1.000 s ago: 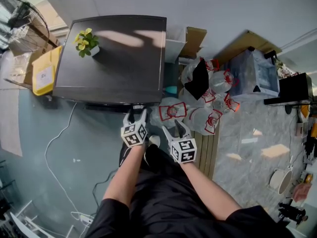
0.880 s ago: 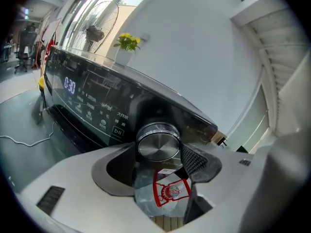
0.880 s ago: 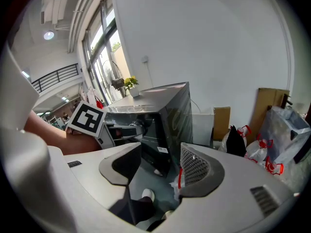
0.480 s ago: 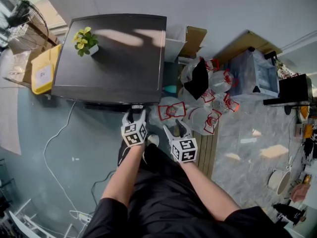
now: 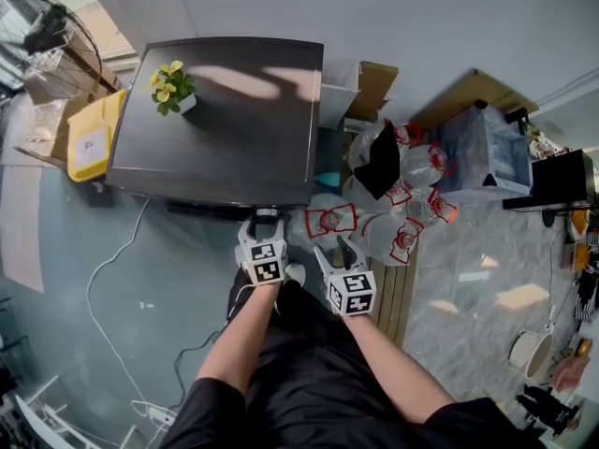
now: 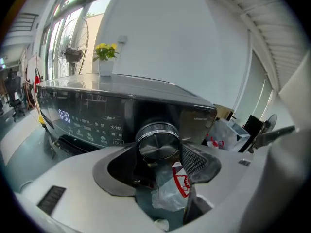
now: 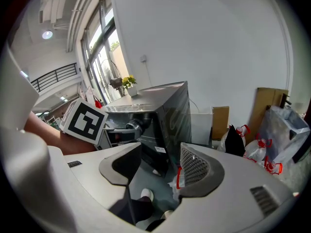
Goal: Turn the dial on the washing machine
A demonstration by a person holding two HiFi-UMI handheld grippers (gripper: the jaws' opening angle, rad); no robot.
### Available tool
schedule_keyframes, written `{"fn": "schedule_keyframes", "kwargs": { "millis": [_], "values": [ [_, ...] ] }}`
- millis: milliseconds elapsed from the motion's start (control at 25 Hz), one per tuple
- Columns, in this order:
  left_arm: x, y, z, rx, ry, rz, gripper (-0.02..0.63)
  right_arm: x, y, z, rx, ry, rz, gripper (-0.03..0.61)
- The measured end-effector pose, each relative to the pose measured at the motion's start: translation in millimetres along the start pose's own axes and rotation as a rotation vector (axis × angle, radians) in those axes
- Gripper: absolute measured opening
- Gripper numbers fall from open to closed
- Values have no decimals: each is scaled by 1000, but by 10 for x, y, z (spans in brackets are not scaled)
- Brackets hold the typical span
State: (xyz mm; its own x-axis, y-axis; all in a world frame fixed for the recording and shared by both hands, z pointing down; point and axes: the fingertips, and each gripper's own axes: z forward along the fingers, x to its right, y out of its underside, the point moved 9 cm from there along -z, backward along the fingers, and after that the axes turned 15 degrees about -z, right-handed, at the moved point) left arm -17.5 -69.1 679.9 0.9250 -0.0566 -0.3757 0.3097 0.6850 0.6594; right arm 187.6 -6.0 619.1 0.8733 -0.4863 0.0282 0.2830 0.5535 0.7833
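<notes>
Dark-grey washing machine [image 5: 215,129] filled the left-centre of the head view, control panel [image 6: 82,123] facing the person. Left gripper [image 5: 265,219] was right at the panel's right end, with the chrome dial [image 6: 156,141] straight ahead between its jaws. Both pads looked pressed on the dial's rim, so it was pinching the dial at a wide spread. Jaws had just been closing a little, dial between them. Dial's axis stuck out of the panel toward the gripper, roughly in line with where the gripper pointed. My read: the turn is a roll of the wrist, no reach needed. Right gripper [image 7: 163,165] hung just beside the left one, off the machine's right front corner. Its jaws were spread and held nothing, only floor and a shoe [image 7: 146,194] showing through the gap. Dial lay to its left and apart from it, so the left hand was clearly nearer. Tied plastic bags [image 5: 402,232] sat further right, not involved.
</notes>
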Motion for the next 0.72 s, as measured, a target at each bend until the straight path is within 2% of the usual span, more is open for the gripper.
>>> {"fn": "schedule_keyframes", "kwargs": {
  "millis": [160,360,720],
  "values": [
    [34,-8,-4,-7,-30,69,267,14,-15,18,3,5,-6,222],
    [37,-7,-9,-2,-39,64,267,-3,-23,23,-14,-2,-1,222],
    [-30,-69,-51,90,105,-119,278,4,8,24,-28,-2,-32,222]
  ]
}}
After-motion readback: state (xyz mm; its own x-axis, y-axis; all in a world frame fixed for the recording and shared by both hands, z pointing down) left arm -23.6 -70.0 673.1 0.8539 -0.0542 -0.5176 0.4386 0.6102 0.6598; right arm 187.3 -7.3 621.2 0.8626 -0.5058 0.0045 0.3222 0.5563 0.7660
